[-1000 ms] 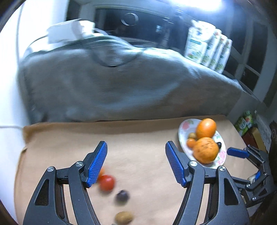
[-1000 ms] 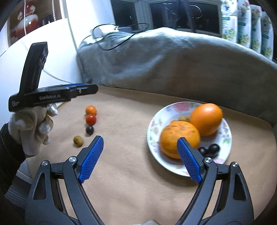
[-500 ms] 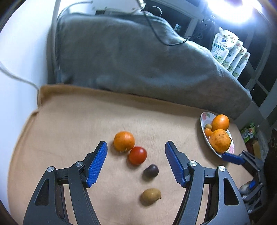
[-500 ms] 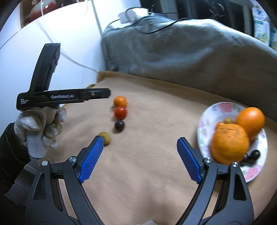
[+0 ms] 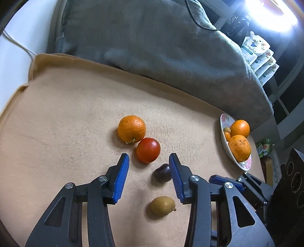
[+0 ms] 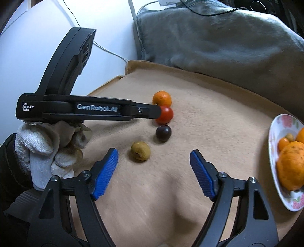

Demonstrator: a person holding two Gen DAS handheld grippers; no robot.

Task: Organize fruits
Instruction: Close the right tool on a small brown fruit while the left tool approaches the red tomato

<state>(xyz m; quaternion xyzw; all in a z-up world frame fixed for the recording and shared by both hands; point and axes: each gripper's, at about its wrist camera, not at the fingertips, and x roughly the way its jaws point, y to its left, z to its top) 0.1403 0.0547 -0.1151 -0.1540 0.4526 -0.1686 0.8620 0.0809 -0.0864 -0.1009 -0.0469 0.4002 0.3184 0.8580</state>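
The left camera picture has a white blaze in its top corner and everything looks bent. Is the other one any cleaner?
Left wrist view: a bright light washes out the top right corner, and the fisheye lens bows the blanket edge; the orange and tomato stay sharp. Right wrist view: no glare and the same curving, but the blanket near the camera is smeared and the plate is cut off at the edge.
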